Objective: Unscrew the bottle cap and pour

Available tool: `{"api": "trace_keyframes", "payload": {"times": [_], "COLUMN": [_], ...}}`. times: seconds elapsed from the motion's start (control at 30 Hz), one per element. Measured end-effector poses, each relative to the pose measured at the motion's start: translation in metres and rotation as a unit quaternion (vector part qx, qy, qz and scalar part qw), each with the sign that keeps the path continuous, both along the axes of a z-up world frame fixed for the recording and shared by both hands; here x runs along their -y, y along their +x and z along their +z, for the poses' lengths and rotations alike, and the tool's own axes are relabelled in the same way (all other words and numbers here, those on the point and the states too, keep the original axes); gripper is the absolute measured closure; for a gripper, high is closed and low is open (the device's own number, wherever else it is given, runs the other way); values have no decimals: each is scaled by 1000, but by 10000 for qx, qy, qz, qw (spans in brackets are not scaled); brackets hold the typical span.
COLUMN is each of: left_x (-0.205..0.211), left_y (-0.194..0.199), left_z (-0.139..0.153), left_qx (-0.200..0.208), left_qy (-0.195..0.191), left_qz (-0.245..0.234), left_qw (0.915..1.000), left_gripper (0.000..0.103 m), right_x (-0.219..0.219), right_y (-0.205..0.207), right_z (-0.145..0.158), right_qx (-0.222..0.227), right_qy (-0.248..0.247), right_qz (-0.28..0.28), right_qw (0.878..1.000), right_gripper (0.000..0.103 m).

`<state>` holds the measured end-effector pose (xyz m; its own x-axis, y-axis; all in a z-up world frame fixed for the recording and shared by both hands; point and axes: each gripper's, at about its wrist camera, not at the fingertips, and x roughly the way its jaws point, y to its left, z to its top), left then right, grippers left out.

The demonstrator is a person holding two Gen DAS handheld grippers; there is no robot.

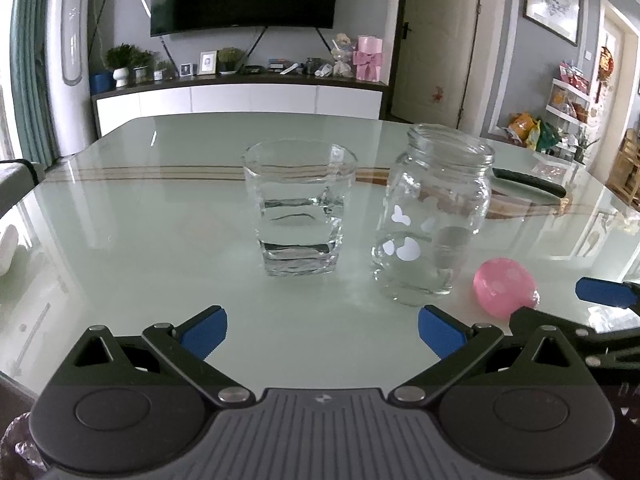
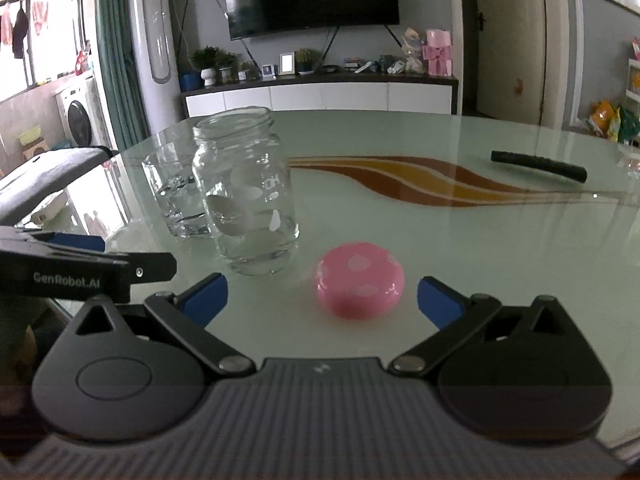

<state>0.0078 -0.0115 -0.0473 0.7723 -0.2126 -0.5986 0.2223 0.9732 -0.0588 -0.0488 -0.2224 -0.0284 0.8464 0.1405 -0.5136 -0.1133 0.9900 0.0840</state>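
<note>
A clear glass jar-shaped bottle (image 1: pixel 432 216) with white heart marks stands upright and uncapped on the glass table; it also shows in the right wrist view (image 2: pixel 248 196). Its pink dotted cap (image 2: pixel 360 280) lies on the table right of it, also seen in the left wrist view (image 1: pixel 504 286). A clear tumbler (image 1: pixel 300 208) holding water stands left of the bottle; in the right wrist view it stands behind the bottle (image 2: pixel 172 200). My left gripper (image 1: pixel 322 330) is open and empty, short of both vessels. My right gripper (image 2: pixel 322 300) is open, with the cap just ahead between its fingers, not touching.
A black stick-shaped object (image 2: pixel 538 166) lies at the far right of the table (image 2: pixel 460 248); it also shows in the left wrist view (image 1: pixel 528 182). The left gripper's body (image 2: pixel 80 272) sits close to my right gripper's left side. A chair back (image 2: pixel 48 176) stands at the table's left edge.
</note>
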Motion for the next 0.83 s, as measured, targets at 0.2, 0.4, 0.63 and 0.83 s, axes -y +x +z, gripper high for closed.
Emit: {"api": "trace_keyframes", "payload": {"times": [0.2,0.4,0.63,0.83], "left_x": [1,3,15,17], "left_y": [2,-2,-10,-11], "left_z": [-1,1,4,6], "left_qx": [-50,70,361,398], "left_qy": [52,162,498,497], "left_qz": [34,18,-73,-76], "left_qw": [10000,9998,9981,9979], "left_gripper": [0,0,0,0], "right_x": [1,-1,-4,-5], "right_y": [0,-1,-2,-2], "right_z": [-2,-2,-2,-3], "right_qx": [-29,-22,-23,-20], "right_qy": [19,-35,-149,-143], "right_qz": [16,-13,-64,-97], "right_qw": [10000,10000,9999,9998], "right_gripper": [0,0,0,0]}}
